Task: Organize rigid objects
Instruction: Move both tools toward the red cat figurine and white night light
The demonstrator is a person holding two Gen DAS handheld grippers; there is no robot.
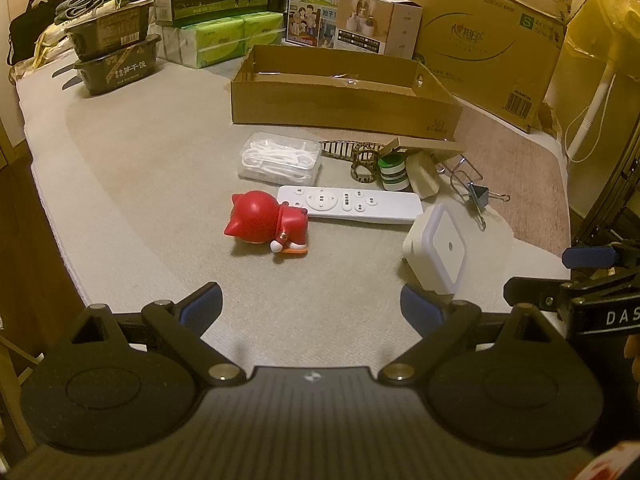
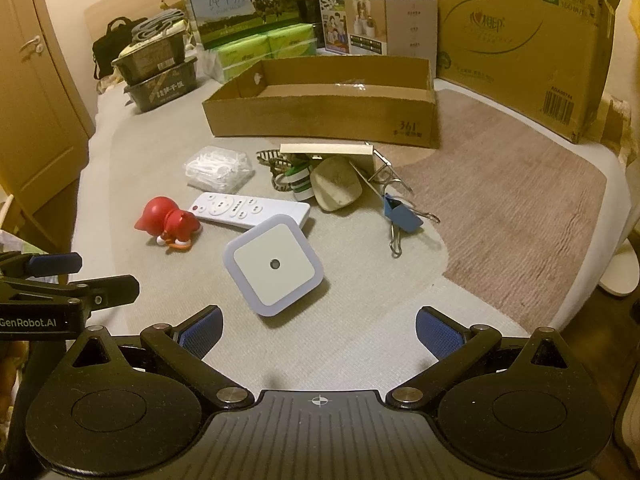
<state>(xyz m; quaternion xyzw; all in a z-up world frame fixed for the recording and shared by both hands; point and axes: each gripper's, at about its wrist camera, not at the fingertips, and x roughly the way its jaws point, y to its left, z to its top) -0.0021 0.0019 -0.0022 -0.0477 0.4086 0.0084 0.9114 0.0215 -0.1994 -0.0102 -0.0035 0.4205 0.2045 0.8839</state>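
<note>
Both tongs stand wide and hold nothing. The square white night light (image 2: 273, 264) lies on the mat just ahead of the right tongs (image 2: 319, 333), slightly left of their centre. From the left tongs (image 1: 311, 304) it sits forward and right, near the right fingertip (image 1: 416, 300). The open cardboard box (image 2: 320, 114) stands well beyond.

Glossy red plastic cat figurine (image 1: 266, 222) lies on matt woven mat (image 1: 160, 184).
</note>
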